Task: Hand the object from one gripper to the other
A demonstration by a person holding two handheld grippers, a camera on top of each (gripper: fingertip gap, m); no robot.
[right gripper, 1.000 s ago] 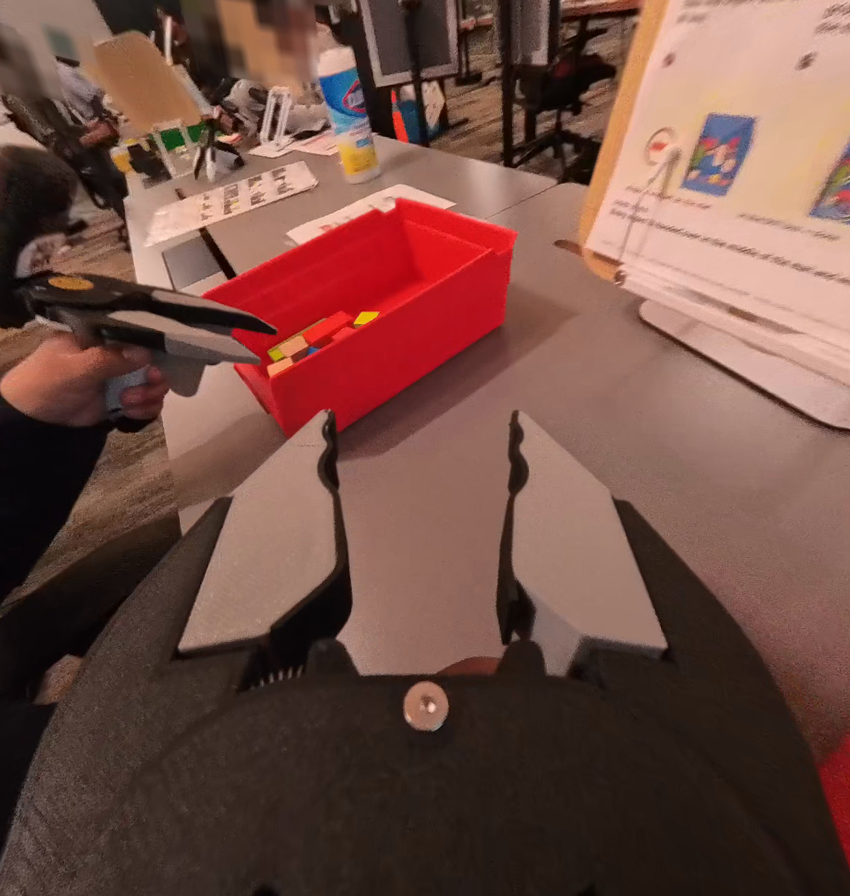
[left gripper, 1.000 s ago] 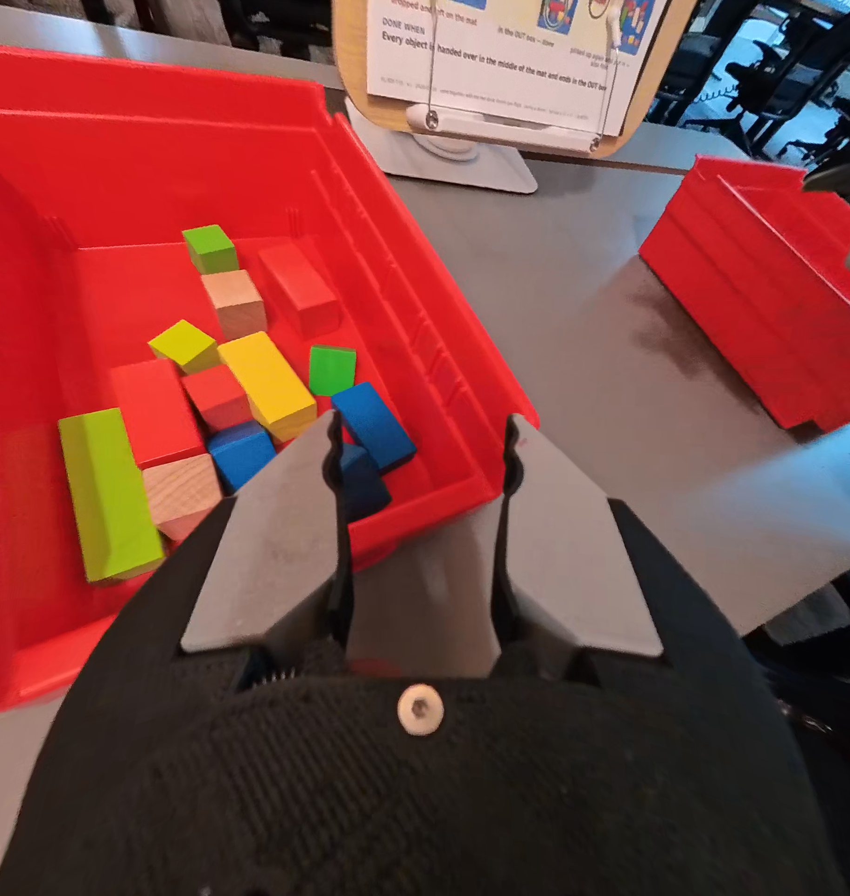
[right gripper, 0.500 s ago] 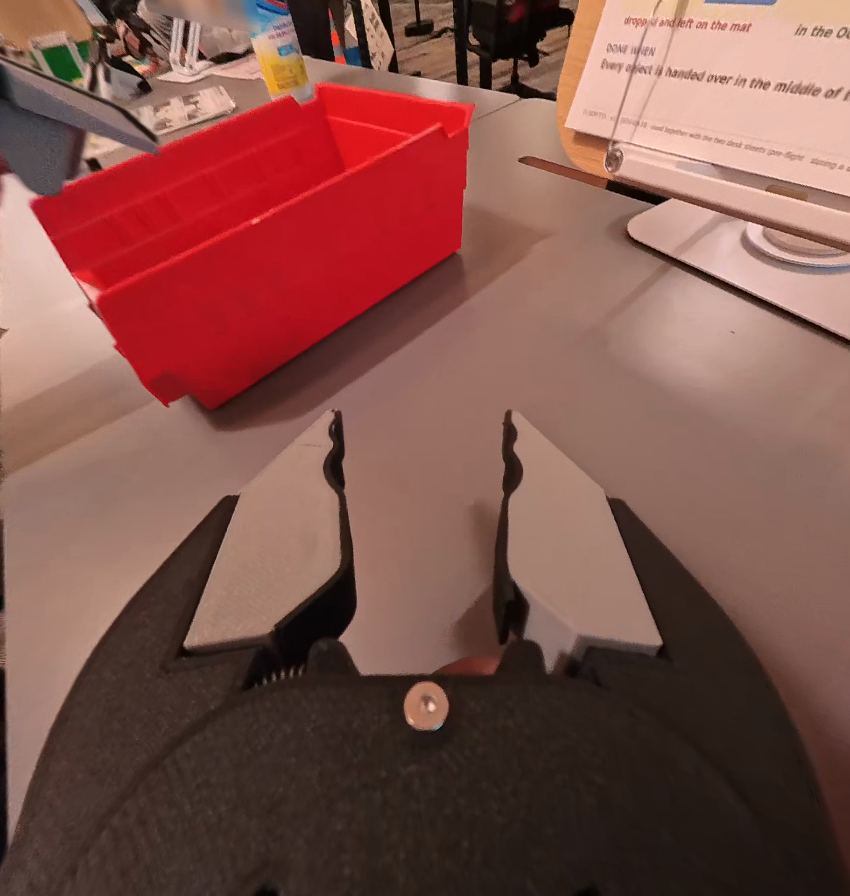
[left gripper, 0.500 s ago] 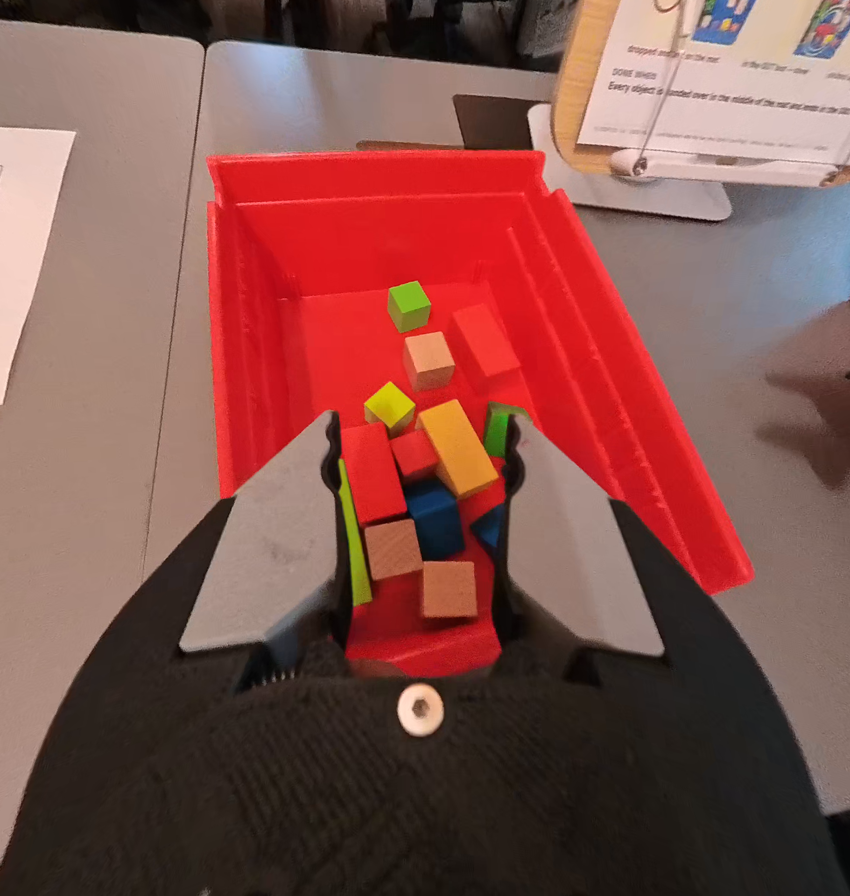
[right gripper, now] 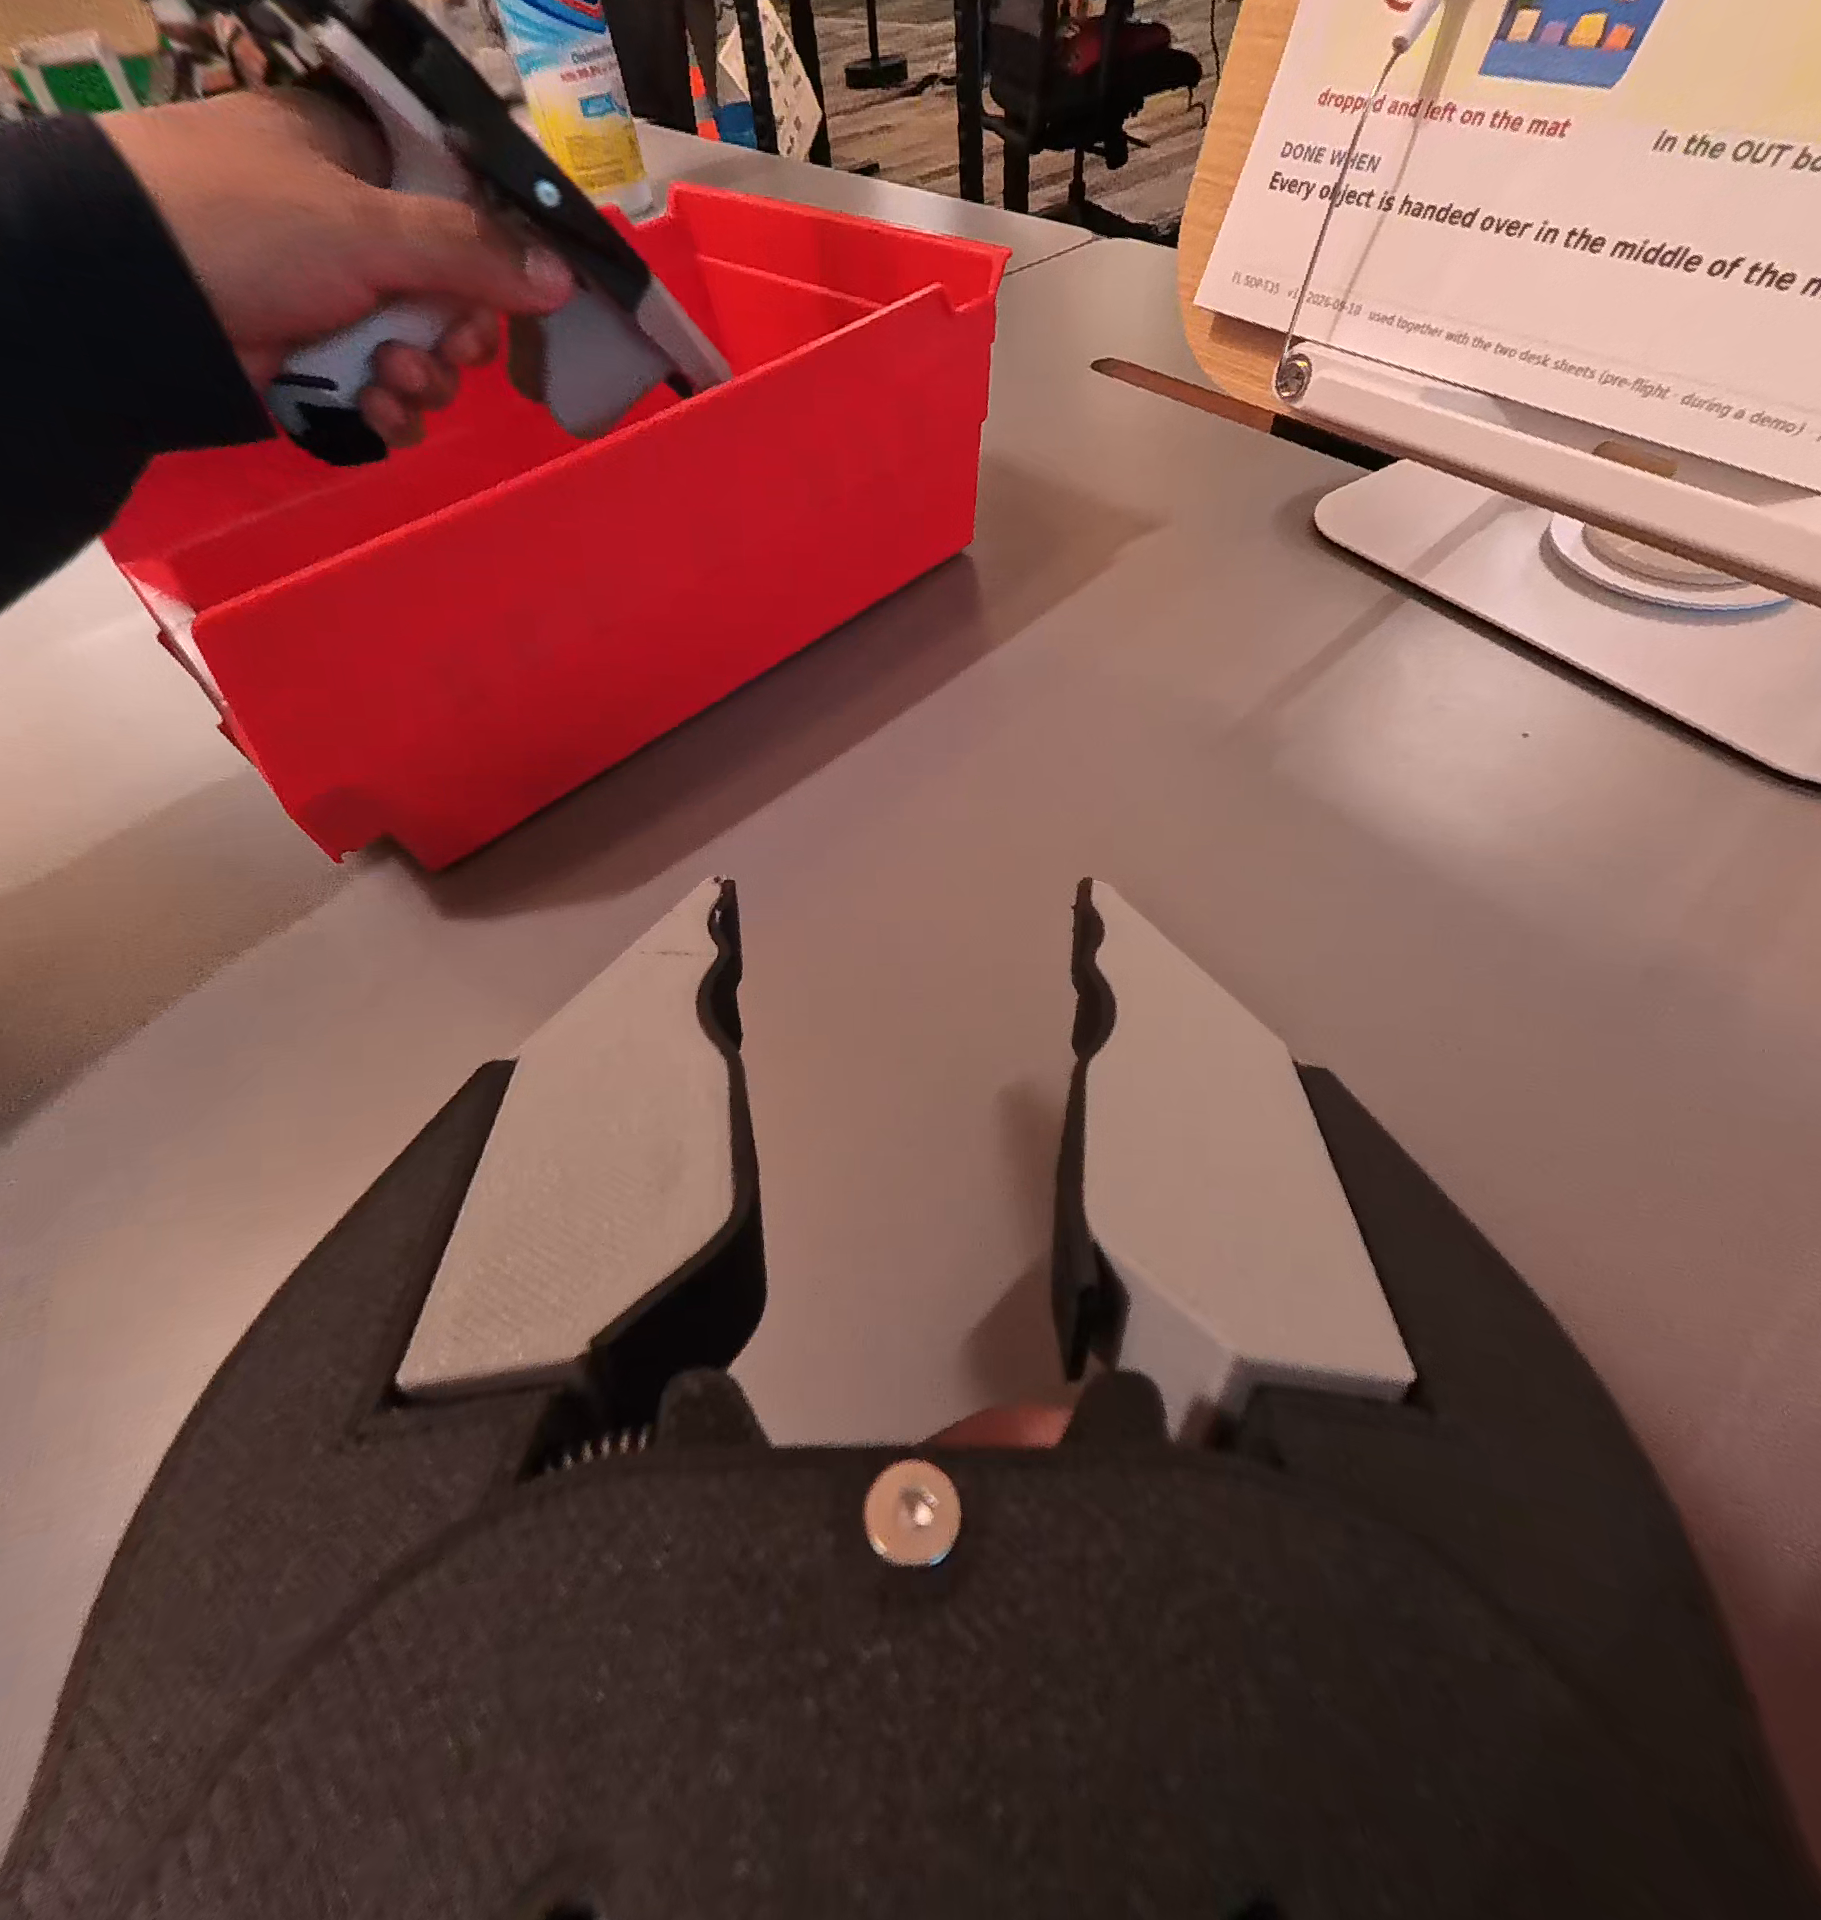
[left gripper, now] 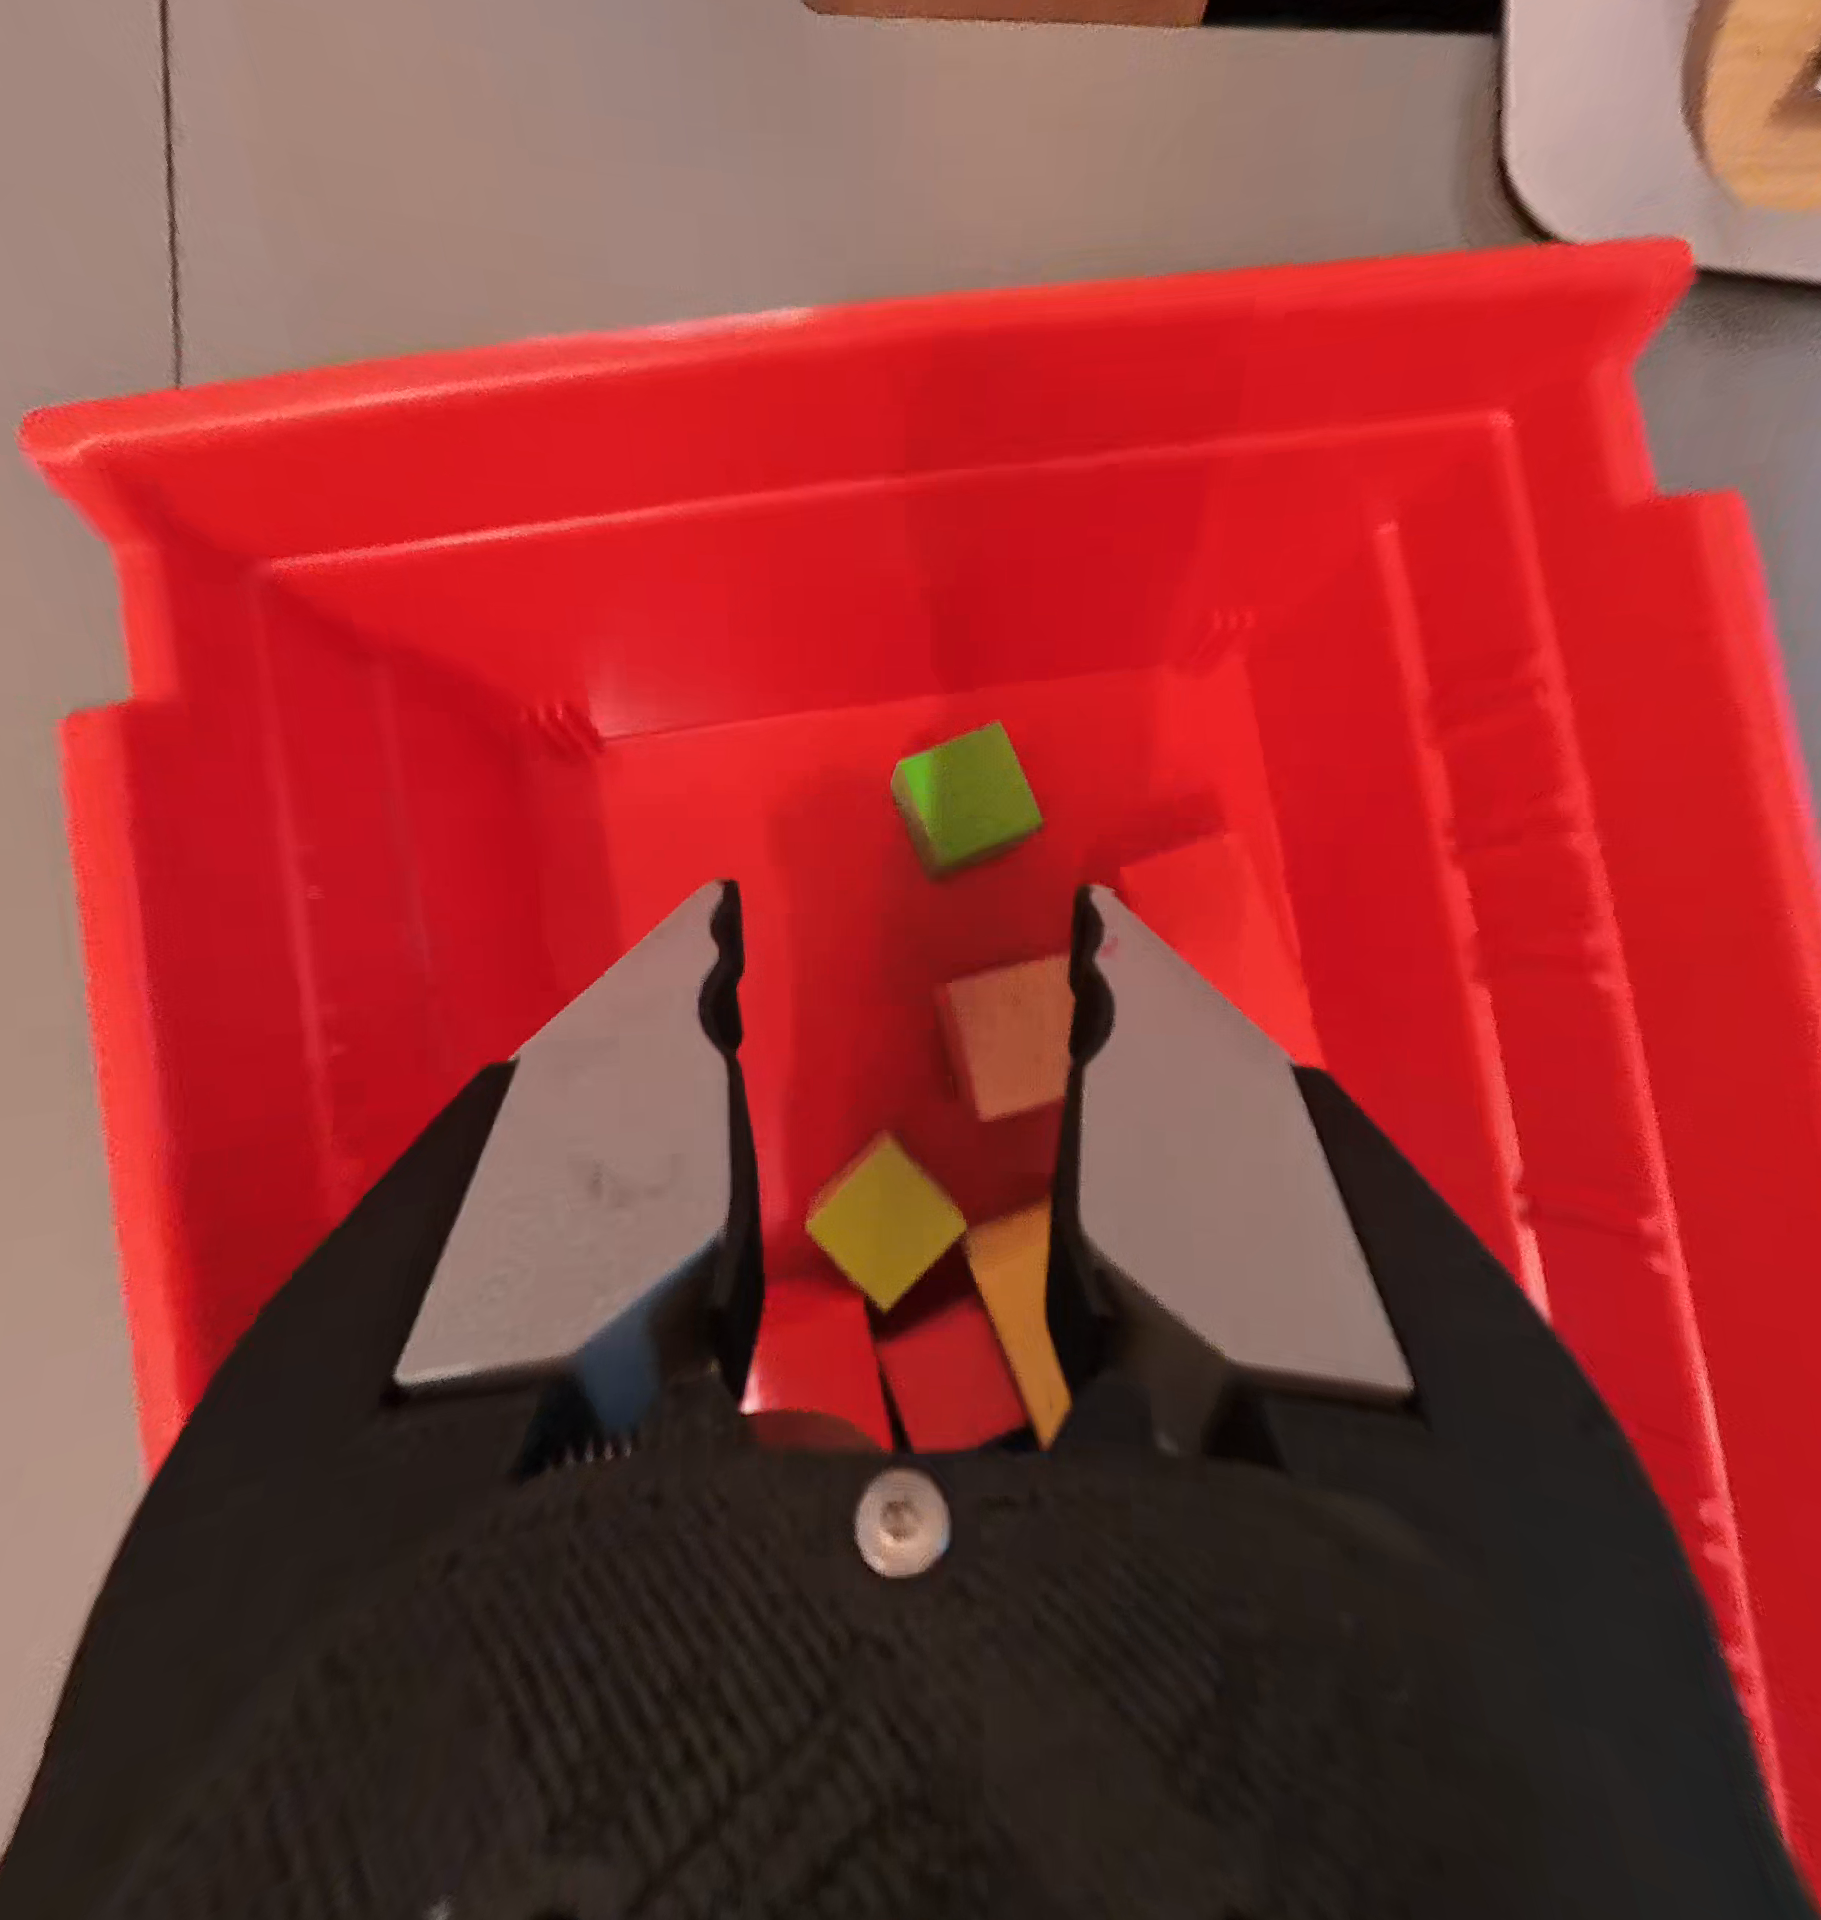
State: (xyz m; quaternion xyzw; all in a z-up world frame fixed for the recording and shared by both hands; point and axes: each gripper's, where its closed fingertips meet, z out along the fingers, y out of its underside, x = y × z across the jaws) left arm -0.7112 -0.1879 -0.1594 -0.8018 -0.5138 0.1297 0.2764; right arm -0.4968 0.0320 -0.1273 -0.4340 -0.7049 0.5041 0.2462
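1. The left hand-held gripper (left gripper: 906, 904) is lowered into the red bin (left gripper: 885, 395) with its fingers spread and nothing between them. The right wrist view shows it angled down past the bin's rim, held by a hand (right gripper: 345, 260).

2. The right hand-held gripper (right gripper: 904, 899) hovers over bare grey table (right gripper: 1301, 987), also spread and holding nothing, well apart from the bin.

3. The things to be passed are small wooden blocks lying loose on the bin floor:
   - a green cube (left gripper: 966, 795) sits alone just beyond the left fingertips;
   - a plain wood cube (left gripper: 1005, 1034) lies close against the right-hand finger (left gripper: 1186, 1122), though I cannot tell whether they touch;
   - a yellow-green cube (left gripper: 885, 1221) and an orange block (left gripper: 1020, 1309) lie nearer the gripper body, crowded in with red blocks (left gripper: 947, 1382).

4. Handling, as I judge it — the blocks look light, rigid and hard to damage, with flat painted faces that may be a little slick. The pads should close squarely on two opposite flat faces, not on corners, or a cube could twist out.

5. The green cube looks the easiest pick — it has free space all round. Gripping it near one end would leave exposed faces for the right gripper to take.
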